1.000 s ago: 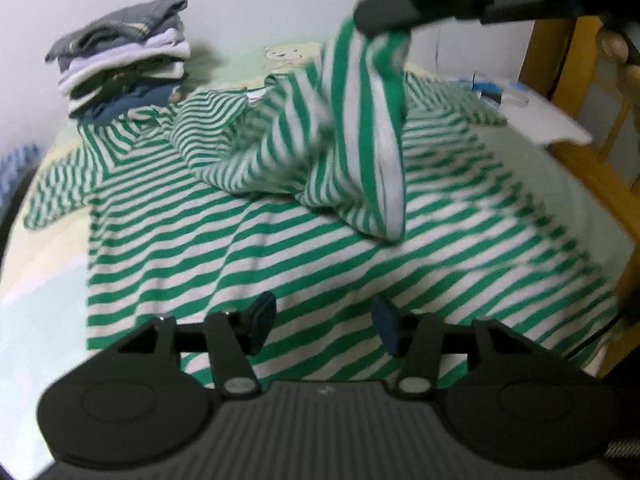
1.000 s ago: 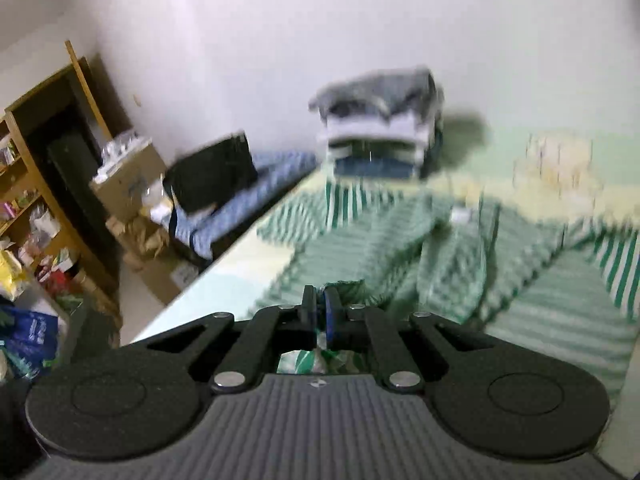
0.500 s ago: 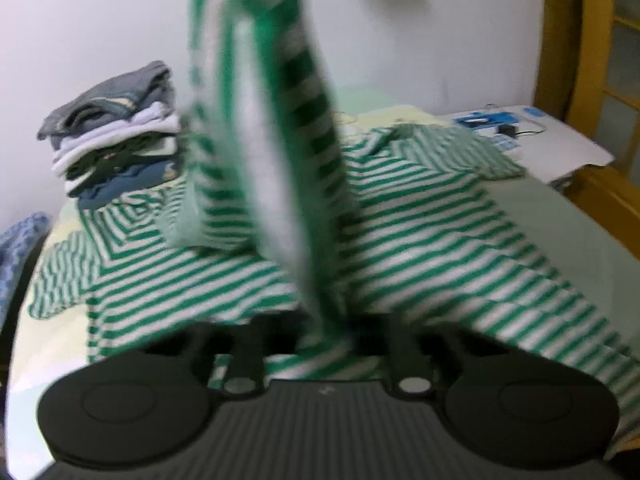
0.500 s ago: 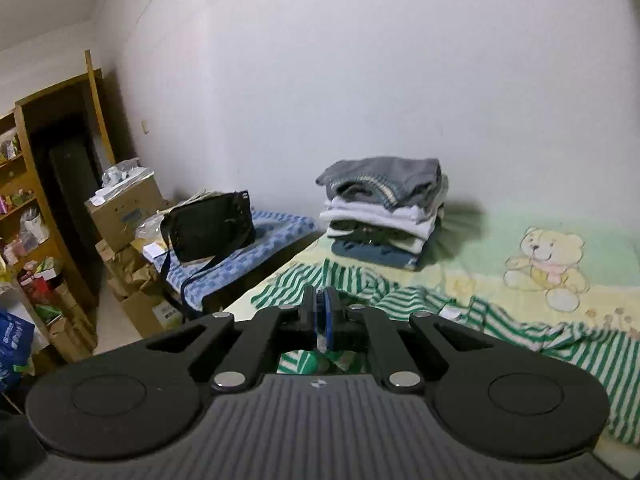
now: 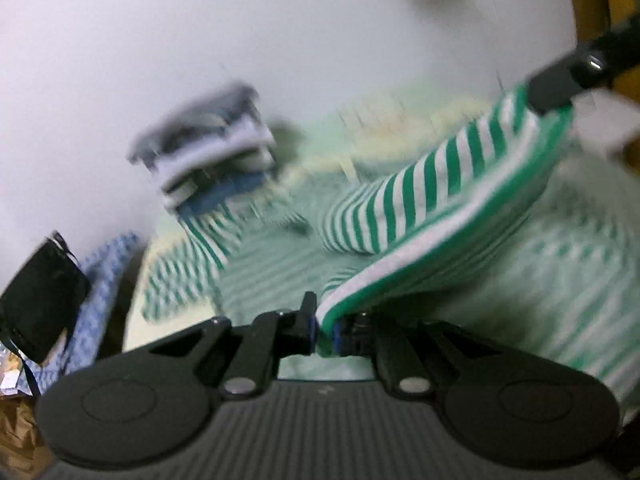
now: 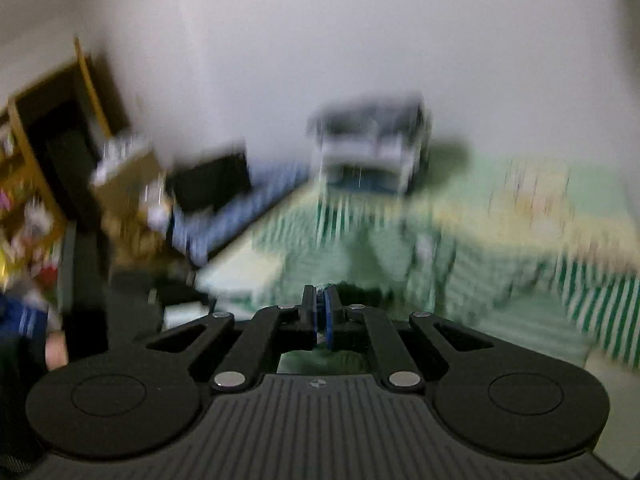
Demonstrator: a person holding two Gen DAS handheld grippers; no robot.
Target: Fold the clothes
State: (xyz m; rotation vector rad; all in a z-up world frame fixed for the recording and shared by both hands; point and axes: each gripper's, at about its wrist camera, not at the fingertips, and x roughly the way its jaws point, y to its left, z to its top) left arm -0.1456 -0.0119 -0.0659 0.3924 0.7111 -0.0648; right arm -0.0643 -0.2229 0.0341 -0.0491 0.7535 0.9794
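A black bag [image 5: 38, 300] sits at the far left, on a blue checked cloth [image 5: 100, 280] beside the bed [image 5: 372, 136]. Next comes a stack of folded clothes [image 5: 208, 152], far back against the white wall [image 5: 200, 32]. Both pictures are blurry.

The green and white striped shirt [image 5: 432, 196] lies spread over the bed, and one sleeve [image 5: 176, 280] reaches out to the left. One edge of the shirt is lifted up off the bed. It runs like a band from the near middle up to the far right.

The left gripper [image 5: 326, 330] is at the near end of that band. Its jaws closed within the last second, and now they pinch the green hem of the shirt. The right gripper [image 5: 556, 92] is at the far right end, up high, and it is clenched on the other end of the same edge. In its own view, the right gripper [image 6: 320, 318] has its blue pads pressed together with a bit of green cloth just under them. A wooden frame [image 5: 592, 4] stands at the far right.
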